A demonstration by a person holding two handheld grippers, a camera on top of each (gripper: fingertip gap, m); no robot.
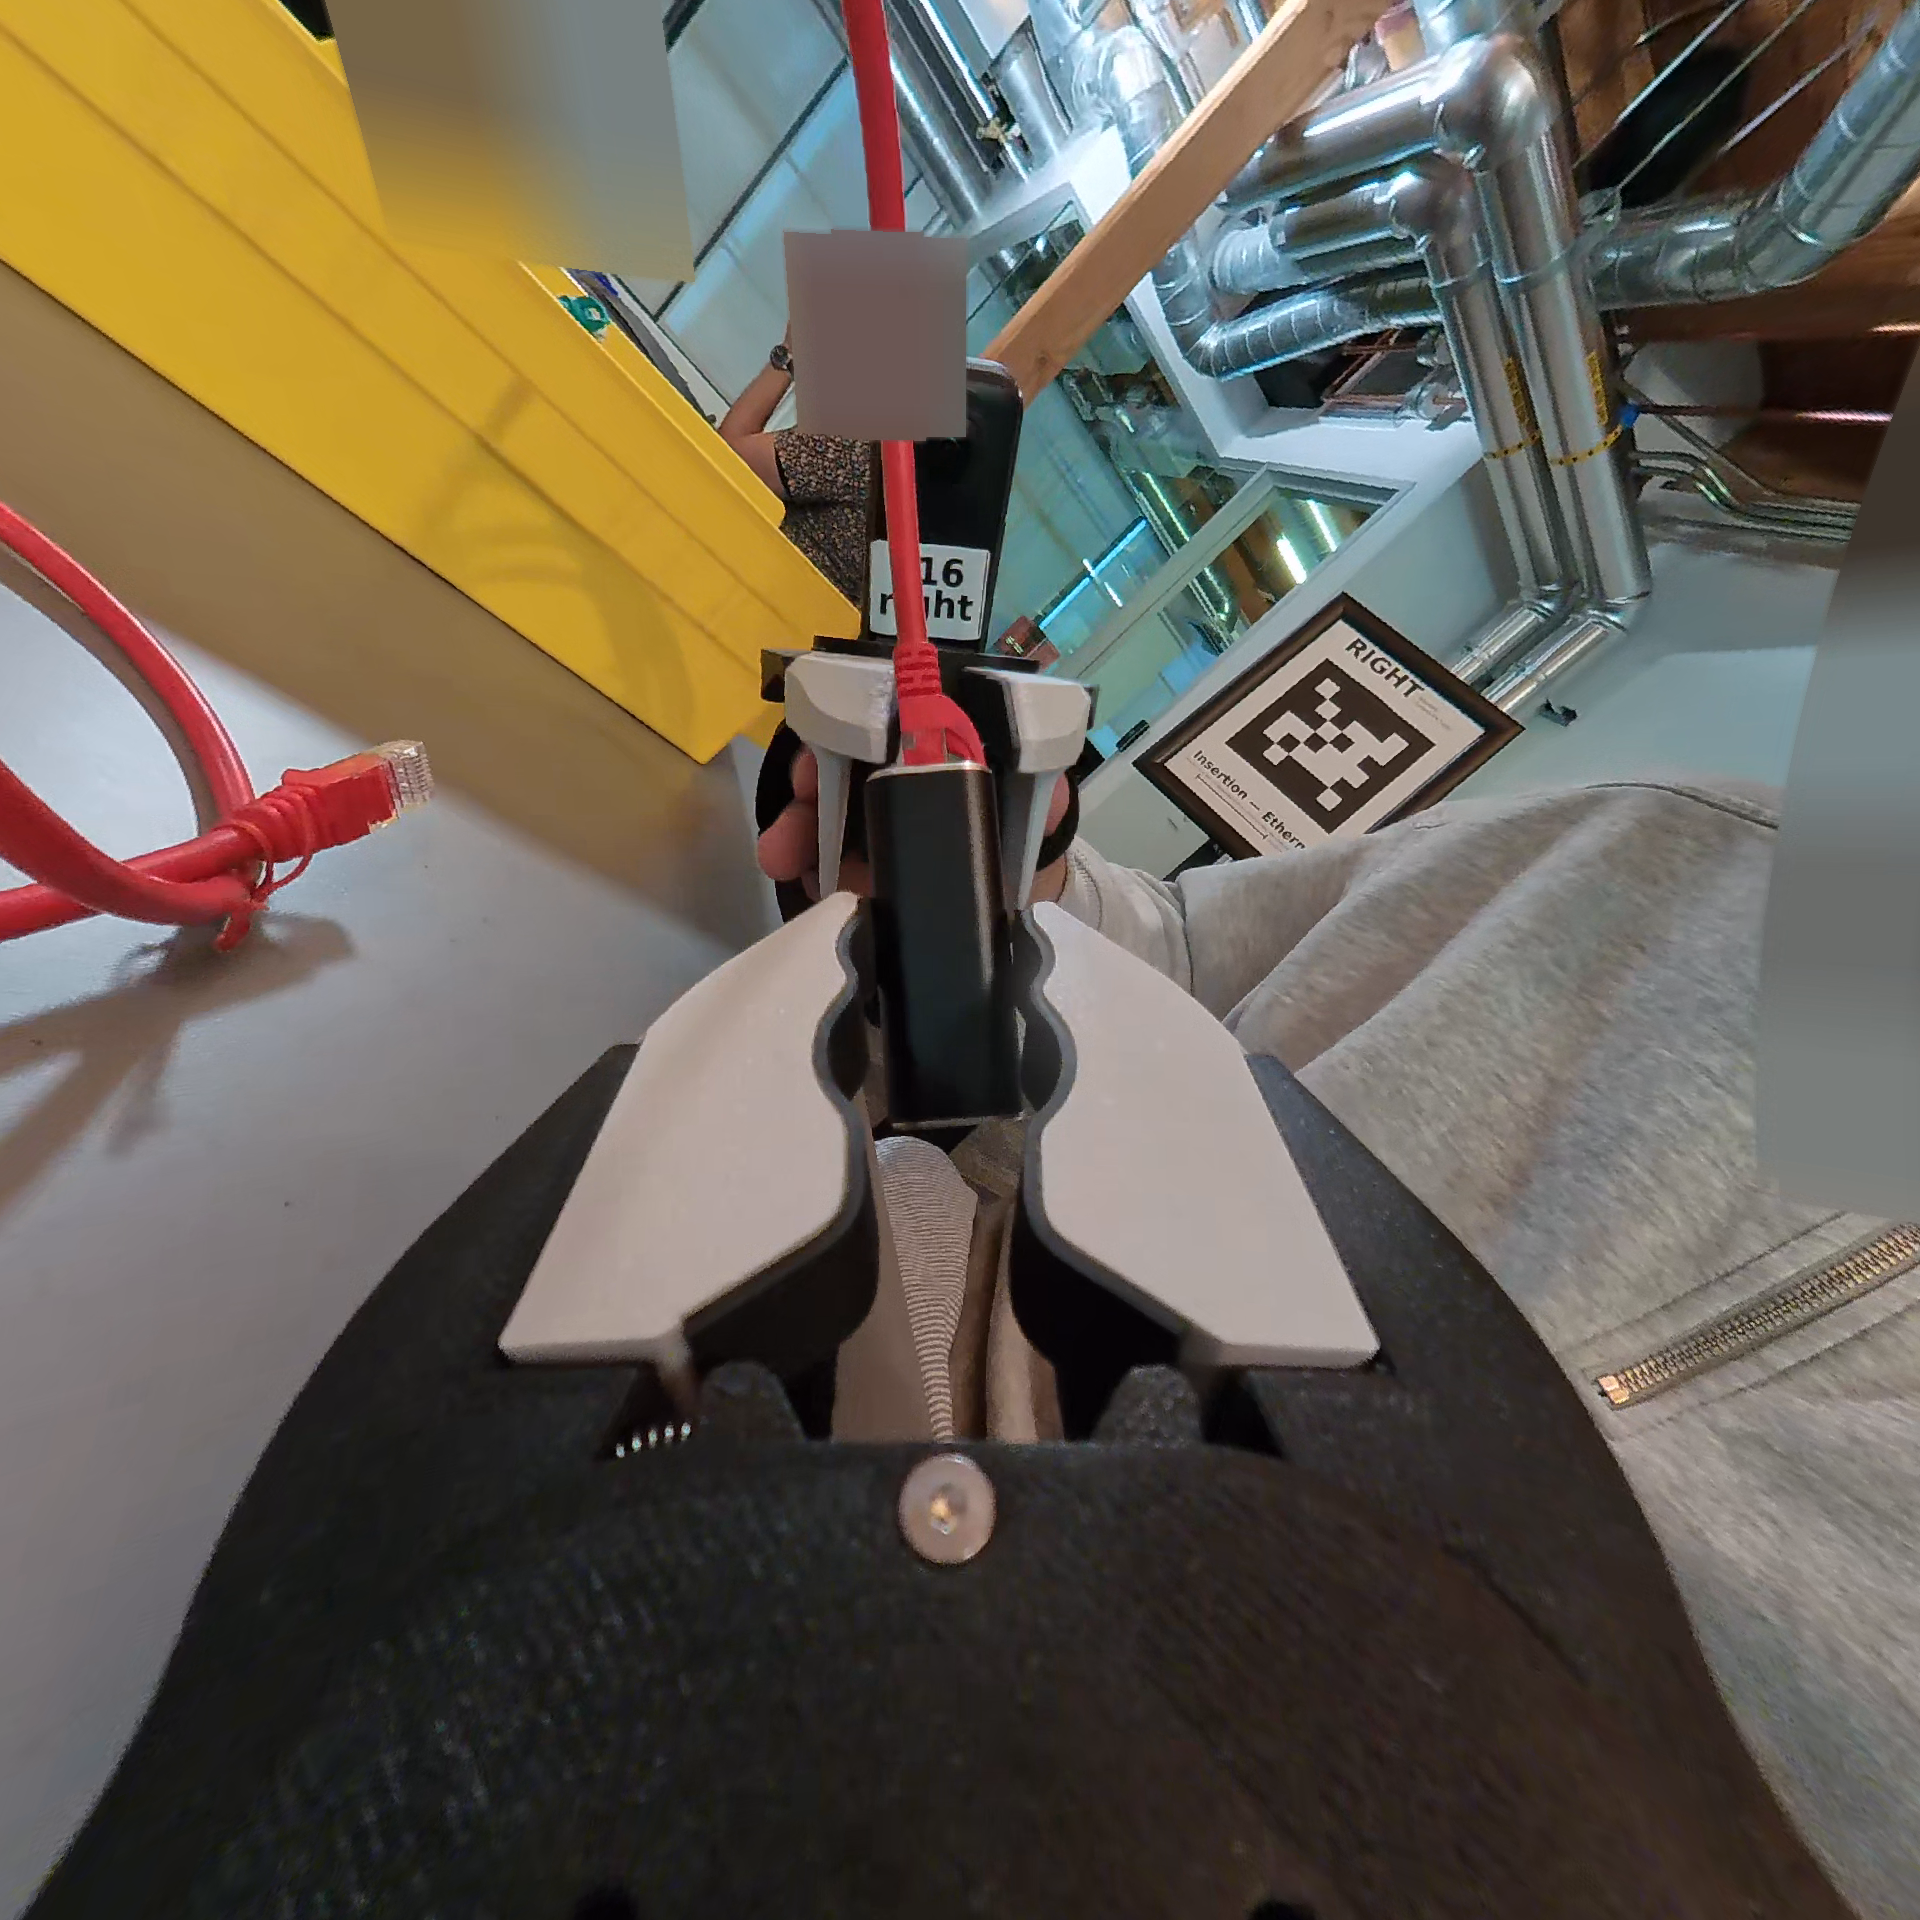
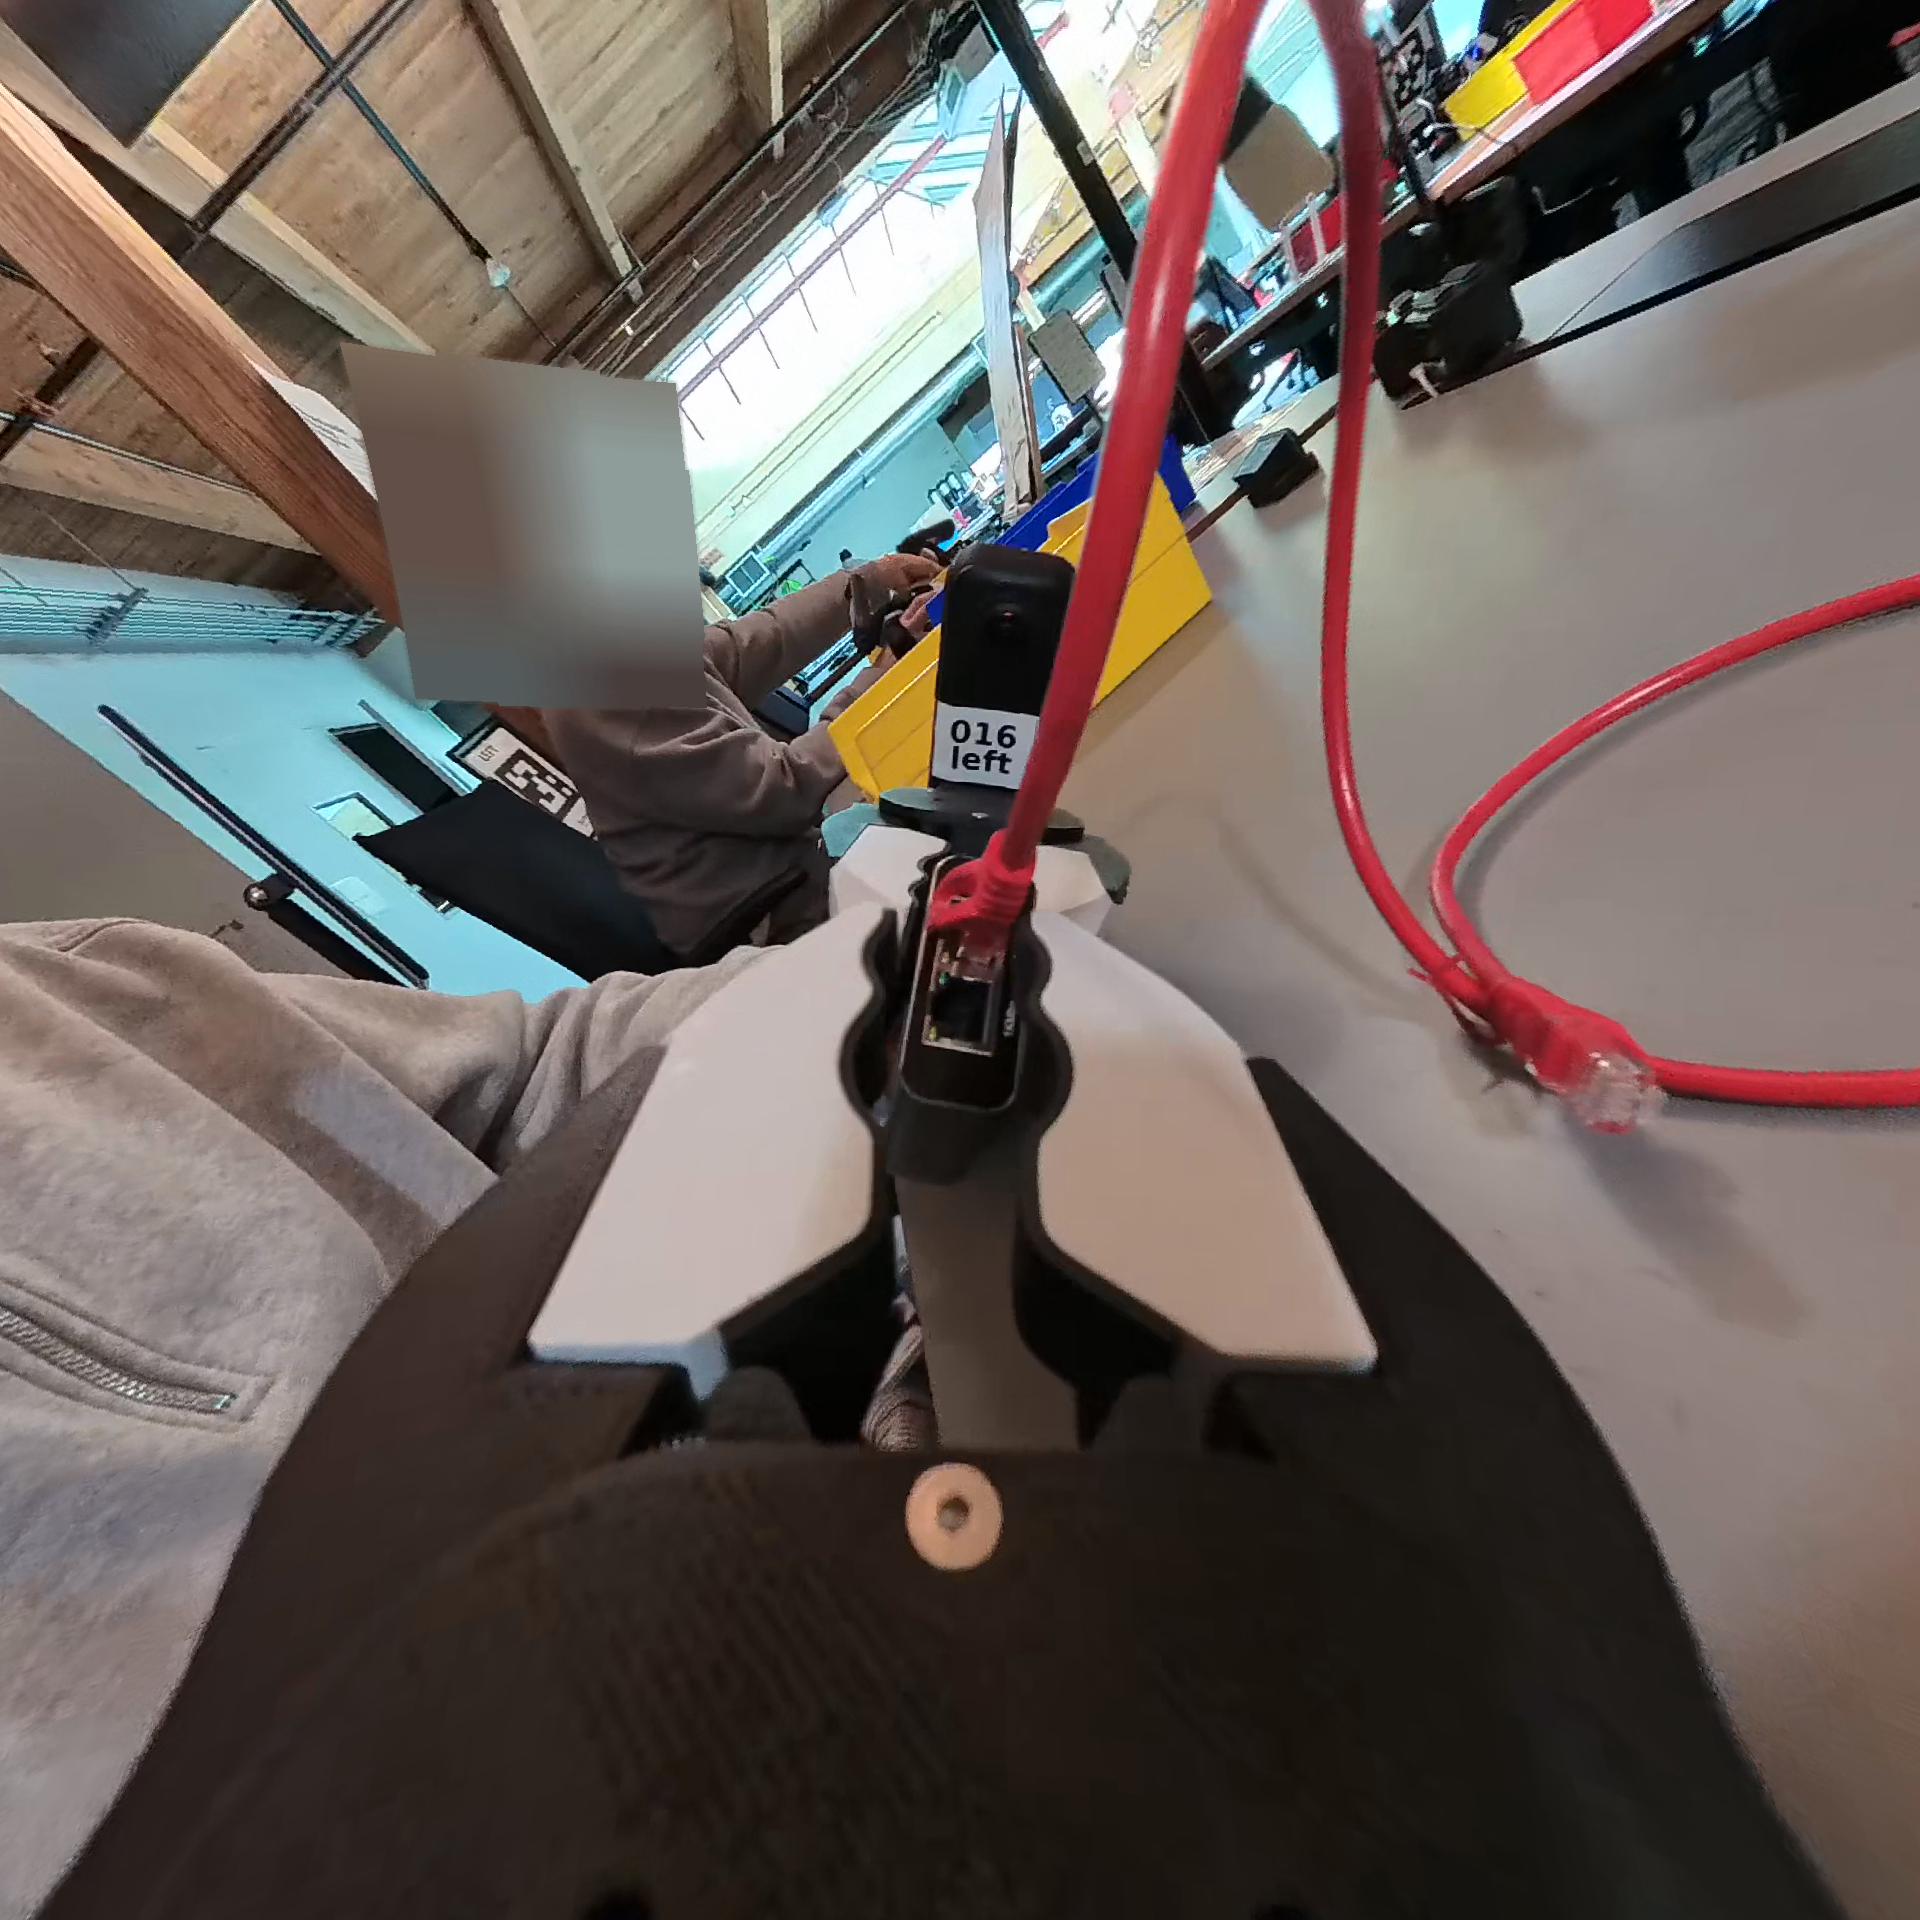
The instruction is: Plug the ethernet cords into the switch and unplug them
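Note:
A small black switch (image 1: 940,987) is held in the air between both grippers. My left gripper (image 1: 940,925) is shut on its near end. My right gripper (image 1: 930,862) faces it and grips the far end. In the right wrist view my right gripper (image 2: 966,935) is shut on the switch (image 2: 961,1101), whose port face shows. A red ethernet plug (image 2: 987,894) sits in the upper port, and the lower port is empty. Its red cord (image 2: 1122,416) arches up and out of view. The plug also shows in the left wrist view (image 1: 930,717). A second red plug (image 1: 353,800) (image 2: 1579,1060) lies loose on the grey table.
Loops of red cord (image 2: 1558,748) lie on the grey table (image 2: 1558,1455). A yellow bin (image 1: 416,364) (image 2: 1039,644) stands at the back. A framed marker sign (image 1: 1330,727) stands behind the right gripper. A grey sleeve (image 1: 1558,1039) is close by, and another person (image 2: 707,769) sits beyond.

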